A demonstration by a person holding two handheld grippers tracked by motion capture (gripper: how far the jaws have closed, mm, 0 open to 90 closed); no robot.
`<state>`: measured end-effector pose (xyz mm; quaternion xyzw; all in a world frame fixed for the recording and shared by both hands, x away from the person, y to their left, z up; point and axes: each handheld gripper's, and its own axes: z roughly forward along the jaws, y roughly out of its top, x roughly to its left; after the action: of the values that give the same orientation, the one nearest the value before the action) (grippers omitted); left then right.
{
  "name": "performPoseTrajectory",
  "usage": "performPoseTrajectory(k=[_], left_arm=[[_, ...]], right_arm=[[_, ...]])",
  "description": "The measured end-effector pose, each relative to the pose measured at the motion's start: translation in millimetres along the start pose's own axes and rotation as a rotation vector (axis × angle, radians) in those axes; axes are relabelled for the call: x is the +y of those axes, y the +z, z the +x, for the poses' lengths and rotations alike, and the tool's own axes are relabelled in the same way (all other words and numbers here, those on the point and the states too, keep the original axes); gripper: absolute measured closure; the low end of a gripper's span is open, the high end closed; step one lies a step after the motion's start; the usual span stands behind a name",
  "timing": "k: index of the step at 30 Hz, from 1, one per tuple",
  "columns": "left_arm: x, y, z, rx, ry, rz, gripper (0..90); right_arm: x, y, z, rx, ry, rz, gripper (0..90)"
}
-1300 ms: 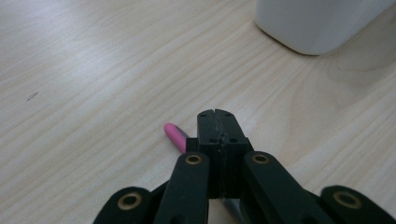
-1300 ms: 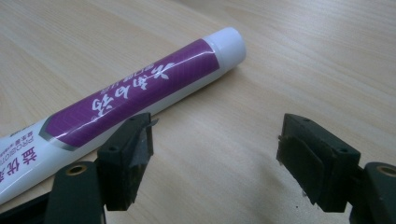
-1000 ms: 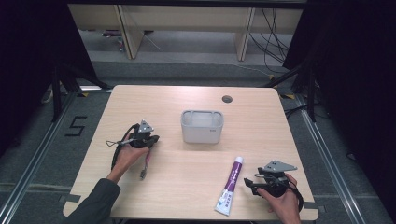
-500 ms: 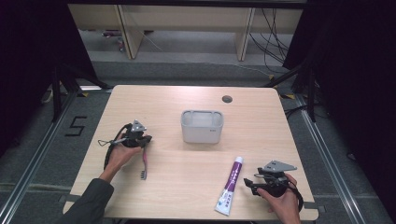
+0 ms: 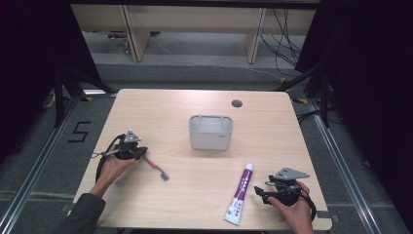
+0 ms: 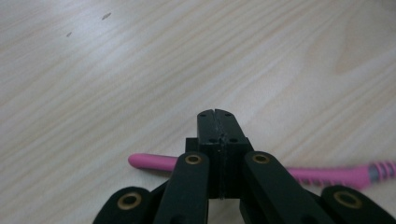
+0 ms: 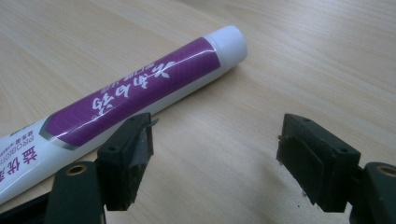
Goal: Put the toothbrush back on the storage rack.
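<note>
Two hands rested low: the left gripper (image 5: 141,153) clenched empty above the pink toothbrush (image 5: 155,165), the right gripper (image 5: 263,190) spread wide beside the toothpaste tube (image 5: 240,194), near the table (image 5: 160,105) front edge.

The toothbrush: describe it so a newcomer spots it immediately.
On the wooden table, look left of the grey tub, by the left hand-held gripper. The toothbrush lies flat there, thin and pink, unlike the fat purple-and-white tube.
</note>
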<state>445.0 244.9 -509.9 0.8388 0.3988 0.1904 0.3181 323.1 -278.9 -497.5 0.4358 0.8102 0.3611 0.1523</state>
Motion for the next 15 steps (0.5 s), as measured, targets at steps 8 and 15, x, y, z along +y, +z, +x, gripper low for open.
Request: performPoseTrajectory(k=[8,15], left_arm=[[-15.5,-17.2,-3.2,-0.016,0.011,0.022,89.7],[-24.5,-25.1,-11.9,-0.036,0.021,0.02,89.7]], right_arm=[[-0.1,1.7,-0.3,0.015,-0.002,-0.004,27.1],[-0.2,1.7,0.0,0.02,0.007,0.003,27.1]])
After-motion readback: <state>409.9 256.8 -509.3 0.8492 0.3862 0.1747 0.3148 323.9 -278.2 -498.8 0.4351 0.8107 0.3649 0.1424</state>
